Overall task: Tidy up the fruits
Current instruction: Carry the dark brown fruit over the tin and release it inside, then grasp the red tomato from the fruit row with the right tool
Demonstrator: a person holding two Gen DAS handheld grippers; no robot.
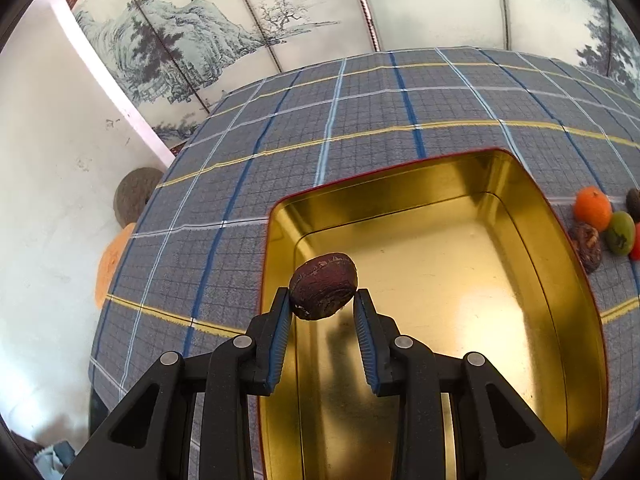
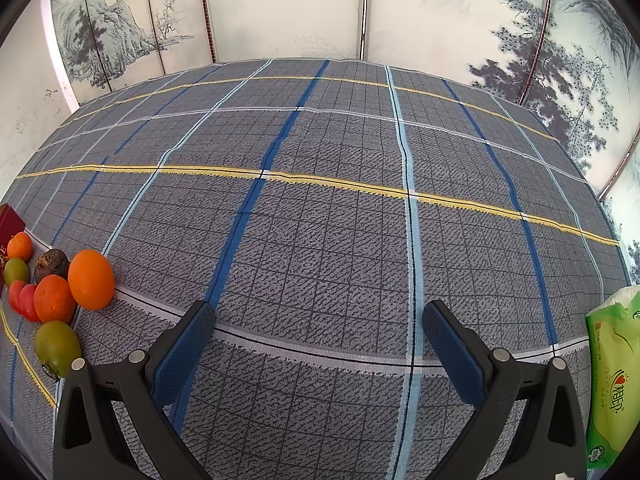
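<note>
My left gripper (image 1: 322,296) is shut on a dark wrinkled passion fruit (image 1: 323,286), held by its fingertips over the near left part of an empty gold tin (image 1: 532,216) with a red rim. Right of the tin lie an orange (image 1: 593,207), a green fruit (image 1: 619,233) and another dark wrinkled fruit (image 1: 586,245). My right gripper (image 2: 318,322) is open and empty above the plaid tablecloth. At its left lies a fruit pile: a large orange (image 2: 91,280), a smaller orange (image 2: 54,298), a green fruit (image 2: 57,347), red fruits (image 2: 23,301) and a dark fruit (image 2: 51,264).
The table carries a grey-blue plaid cloth (image 2: 320,208). A green tissue pack (image 2: 612,376) lies at the right edge in the right wrist view. A painted folding screen (image 1: 248,20) stands behind the table. A white wall and round stools (image 1: 134,198) are at the left.
</note>
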